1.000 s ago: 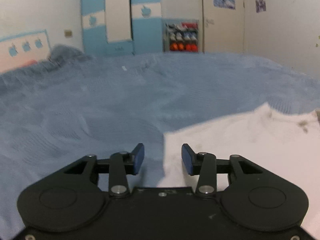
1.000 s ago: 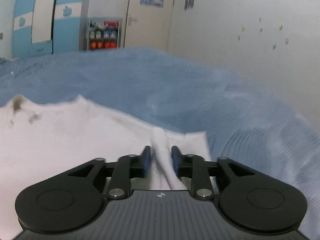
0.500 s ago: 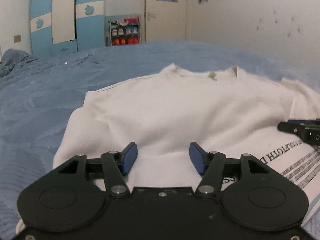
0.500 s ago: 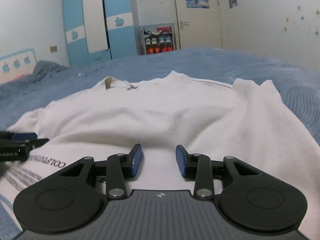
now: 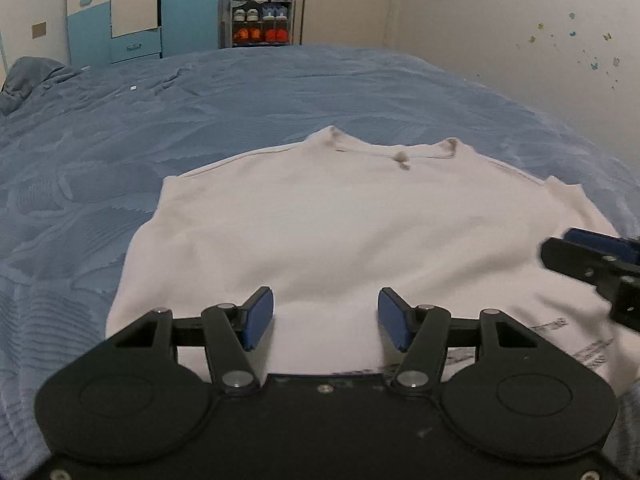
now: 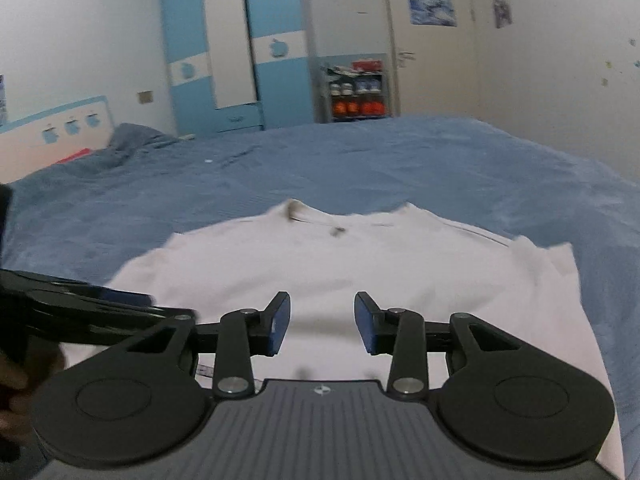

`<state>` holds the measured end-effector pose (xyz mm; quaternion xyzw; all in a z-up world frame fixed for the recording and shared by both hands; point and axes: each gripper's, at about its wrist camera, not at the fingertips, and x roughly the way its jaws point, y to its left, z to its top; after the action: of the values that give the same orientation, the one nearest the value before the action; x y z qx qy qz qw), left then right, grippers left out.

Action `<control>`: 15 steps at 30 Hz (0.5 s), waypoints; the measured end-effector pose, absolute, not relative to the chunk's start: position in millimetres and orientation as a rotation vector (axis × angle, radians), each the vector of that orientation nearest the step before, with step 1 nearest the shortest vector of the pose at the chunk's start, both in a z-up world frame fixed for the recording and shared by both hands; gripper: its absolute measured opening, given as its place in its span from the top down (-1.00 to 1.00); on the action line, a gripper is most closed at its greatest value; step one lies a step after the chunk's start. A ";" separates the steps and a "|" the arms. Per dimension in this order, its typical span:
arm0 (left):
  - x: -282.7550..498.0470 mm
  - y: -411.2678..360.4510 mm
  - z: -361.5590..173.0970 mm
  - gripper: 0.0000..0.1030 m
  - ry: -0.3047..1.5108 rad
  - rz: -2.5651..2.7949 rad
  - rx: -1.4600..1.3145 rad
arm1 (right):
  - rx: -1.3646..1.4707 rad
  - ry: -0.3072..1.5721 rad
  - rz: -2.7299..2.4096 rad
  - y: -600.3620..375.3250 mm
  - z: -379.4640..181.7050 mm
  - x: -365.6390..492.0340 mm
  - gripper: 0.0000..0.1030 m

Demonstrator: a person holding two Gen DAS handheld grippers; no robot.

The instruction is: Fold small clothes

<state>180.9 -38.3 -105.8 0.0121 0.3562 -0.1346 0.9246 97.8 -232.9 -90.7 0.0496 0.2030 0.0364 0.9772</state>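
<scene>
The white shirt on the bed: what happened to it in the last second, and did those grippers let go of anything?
The right gripper, shut on a pinch of the white shirt a second ago, has let go and now stands open. The left gripper swung from the shirt's edge over its middle and opened wider. The shirt lies spread flat, collar away, on the blue bedspread, which stayed put.

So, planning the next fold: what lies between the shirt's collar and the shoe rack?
Only bare blue bedspread between the white shirt collar and the shoe rack, shown in both wrist views.
</scene>
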 end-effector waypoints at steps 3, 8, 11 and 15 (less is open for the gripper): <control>173.7 -50.0 -109.6 -0.17 0.748 -0.296 0.032 | 0.110 0.441 0.089 -228.7 -95.8 100.7 0.13; 170.7 -68.4 -143.6 -0.25 0.771 -0.269 0.137 | 0.034 0.598 0.100 -222.4 -155.9 130.6 -0.18; 166.3 -74.2 -149.1 -0.25 0.752 -0.241 0.176 | -0.021 0.558 0.074 -214.5 -163.2 126.3 -0.17; 164.1 -66.2 -134.1 -0.25 0.774 -0.270 0.154 | 0.019 0.579 0.087 -219.4 -145.9 123.9 -0.13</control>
<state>164.1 -66.2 -134.1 0.0749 0.3759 -0.1313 0.9143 123.9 -219.4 -145.9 0.0093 0.2853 0.0430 0.9574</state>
